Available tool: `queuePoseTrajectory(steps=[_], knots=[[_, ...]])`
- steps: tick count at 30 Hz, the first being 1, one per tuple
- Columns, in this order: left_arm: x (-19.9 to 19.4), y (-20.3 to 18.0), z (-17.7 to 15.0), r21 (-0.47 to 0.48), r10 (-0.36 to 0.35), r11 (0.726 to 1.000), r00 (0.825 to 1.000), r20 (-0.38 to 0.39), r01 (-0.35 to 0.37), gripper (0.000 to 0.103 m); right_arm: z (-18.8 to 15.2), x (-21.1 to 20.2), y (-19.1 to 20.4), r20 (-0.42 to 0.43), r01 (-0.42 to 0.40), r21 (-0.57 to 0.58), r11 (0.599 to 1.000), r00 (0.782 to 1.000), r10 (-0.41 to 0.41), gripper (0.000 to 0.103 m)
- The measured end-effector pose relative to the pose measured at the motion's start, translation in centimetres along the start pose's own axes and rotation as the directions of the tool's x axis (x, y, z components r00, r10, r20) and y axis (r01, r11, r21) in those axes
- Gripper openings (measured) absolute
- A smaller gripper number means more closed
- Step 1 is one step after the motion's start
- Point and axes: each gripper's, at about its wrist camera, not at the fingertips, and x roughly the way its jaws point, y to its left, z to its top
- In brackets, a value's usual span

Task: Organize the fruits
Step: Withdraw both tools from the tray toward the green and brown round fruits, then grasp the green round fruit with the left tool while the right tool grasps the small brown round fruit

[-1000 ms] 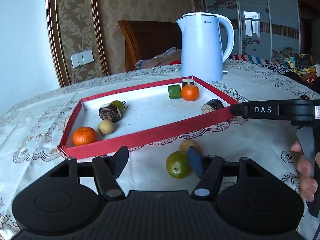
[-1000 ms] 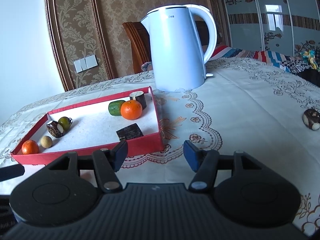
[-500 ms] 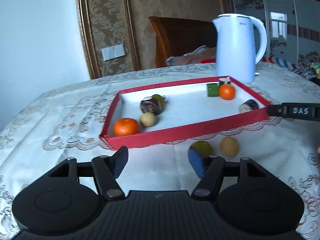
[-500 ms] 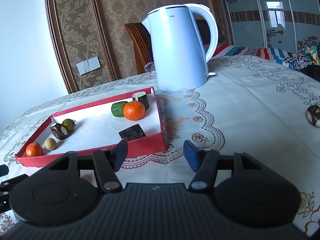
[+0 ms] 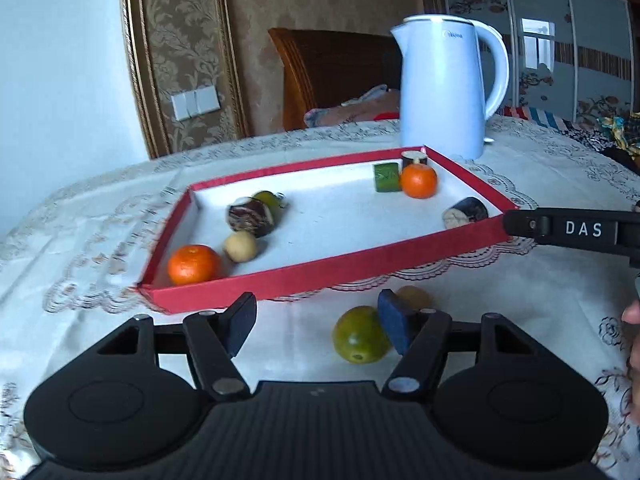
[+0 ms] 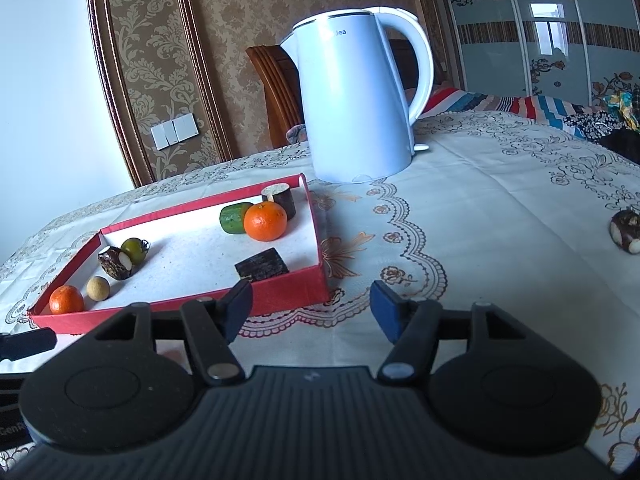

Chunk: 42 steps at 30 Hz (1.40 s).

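Jaws spread wide and empty on both grippers. Left gripper [image 5: 316,326] hovers low over the tabletop [image 5: 100,320], just short of the red tray [image 5: 320,272]; green fruit [image 5: 358,336] lies between its fingers, hard against the right pad, with a yellowish fruit [image 5: 414,296] just behind, part hidden. Judged step: pick up the green fruit. Best centred first, shifting right, then closed gently so it does not roll. Tray wall stands directly ahead and must be cleared by lifting. Right gripper [image 6: 312,304] waits near the tray's right corner. White kettle [image 6: 356,96] stands beyond; one dark piece [image 6: 626,232] lies far right.
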Motion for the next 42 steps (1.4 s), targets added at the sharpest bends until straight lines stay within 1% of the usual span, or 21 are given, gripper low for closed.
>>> queuePoseTrajectory(steps=[3, 5, 6, 8, 11, 12, 13, 14, 15, 17, 19, 21, 24, 26, 29, 32, 34, 36, 37, 39, 42], knots=[[-1.3, 0.9, -0.6, 0.015, 0.069, 0.997, 0.997, 0.028, -0.07, 0.067, 0.0, 0.0, 0.0, 0.001, -0.001, 0.003, 1.0, 1.0, 0.001, 0.063], [-1.9, 1.7, -0.8, -0.004, 0.119, 0.993, 0.992, 0.031, -0.119, 0.067, 0.0, -0.1, -0.1, 0.003, -0.001, 0.007, 1.0, 1.0, 0.001, 0.063], [-2.2, 2.1, -0.9, -0.026, 0.117, 0.993, 0.993, 0.034, -0.116, 0.067, 0.0, -0.1, -0.1, 0.005, 0.0, 0.009, 1.0, 1.0, 0.0, 0.063], [-2.7, 2.2, -0.8, -0.048, 0.08, 0.996, 0.996, 0.047, -0.077, 0.067, 0.0, -0.1, -0.1, 0.005, 0.0, 0.008, 1.0, 1.0, 0.0, 0.063], [-3.1, 0.8, -0.6, -0.009, 0.061, 0.998, 0.994, 0.092, -0.061, 0.067, 0.0, -0.1, -0.1, 0.005, 0.001, 0.008, 1.0, 1.0, -0.001, 0.063], [-2.8, 0.2, -0.4, 0.015, 0.055, 0.998, 0.994, 0.094, -0.056, 0.067, 0.0, 0.0, -0.1, 0.004, 0.002, 0.007, 1.0, 1.0, -0.002, 0.063], [-2.4, -0.4, -0.3, 0.034, 0.067, 0.997, 0.994, 0.082, -0.07, 0.067, 0.0, 0.0, -0.1, 0.003, 0.003, 0.007, 1.0, 1.0, -0.003, 0.063], [-2.1, -0.5, -0.3, 0.034, 0.085, 0.996, 0.994, 0.067, -0.088, 0.067, 0.0, 0.0, -0.1, 0.003, 0.003, 0.007, 1.0, 1.0, -0.003, 0.063], [-1.7, -0.4, -0.4, 0.025, 0.086, 0.996, 0.995, 0.056, -0.087, 0.067, 0.0, 0.0, -0.1, 0.004, 0.003, 0.007, 1.0, 1.0, -0.003, 0.063], [-1.0, 0.3, -0.7, -0.001, 0.078, 0.997, 0.997, 0.015, -0.078, 0.067, 0.0, 0.0, -0.1, 0.004, 0.002, 0.008, 1.0, 1.0, -0.002, 0.063], [-0.3, 1.1, -1.1, -0.045, 0.048, 0.998, 0.998, -0.038, -0.049, 0.067, 0.0, 0.0, -0.1, 0.002, 0.002, 0.006, 1.0, 1.0, -0.002, 0.063], [0.1, 1.5, -1.6, -0.069, 0.021, 0.997, 0.998, -0.06, -0.025, 0.067, 0.0, 0.1, -0.1, -0.001, 0.003, 0.003, 1.0, 1.0, -0.003, 0.063], [0.2, 2.1, -1.8, -0.099, 0.0, 0.995, 0.998, -0.067, -0.006, 0.067, 0.0, 0.1, -0.1, 0.0, 0.004, 0.004, 1.0, 1.0, -0.004, 0.063], [-0.1, 2.5, -1.9, -0.115, 0.017, 0.993, 0.999, -0.05, -0.023, 0.067, 0.0, 0.1, -0.1, 0.0, 0.004, 0.004, 1.0, 1.0, -0.004, 0.063], [-0.4, 2.9, -2.0, -0.132, 0.022, 0.991, 0.999, -0.035, -0.027, 0.067, 0.0, 0.1, -0.1, -0.003, 0.004, 0.004, 1.0, 1.0, -0.004, 0.063], [-0.2, 2.7, -1.9, -0.117, 0.015, 0.993, 0.999, -0.051, -0.021, 0.062, 0.0, 0.1, -0.1, -0.003, 0.005, 0.003, 1.0, 1.0, -0.005, 0.063], [-0.2, 2.9, -1.9, -0.127, 0.018, 0.992, 0.999, -0.049, -0.025, 0.062, 0.0, 0.1, -0.1, -0.004, 0.004, 0.003, 1.0, 1.0, -0.004, 0.063], [-0.2, 3.2, -1.9, -0.137, 0.024, 0.99, 0.998, -0.05, -0.03, 0.053, 0.0, 0.1, -0.1, -0.004, 0.005, 0.002, 1.0, 1.0, -0.005, 0.063], [-0.2, 3.2, -2.0, -0.137, 0.022, 0.99, 0.998, -0.053, -0.029, 0.052, 0.0, 0.1, -0.1, -0.005, 0.005, 0.001, 1.0, 1.0, -0.005, 0.063], [-0.1, 3.4, -2.0, -0.139, 0.014, 0.99, 0.998, -0.063, -0.023, 0.043, 0.0, 0.1, -0.1, -0.006, 0.007, 0.0, 1.0, 1.0, -0.007, 0.063], [0.1, 3.5, -2.1, -0.142, 0.005, 0.99, 0.997, -0.074, -0.016, 0.037, -0.1, 0.1, 0.0, -0.009, 0.01, -0.005, 1.0, 1.0, -0.01, 0.063]])
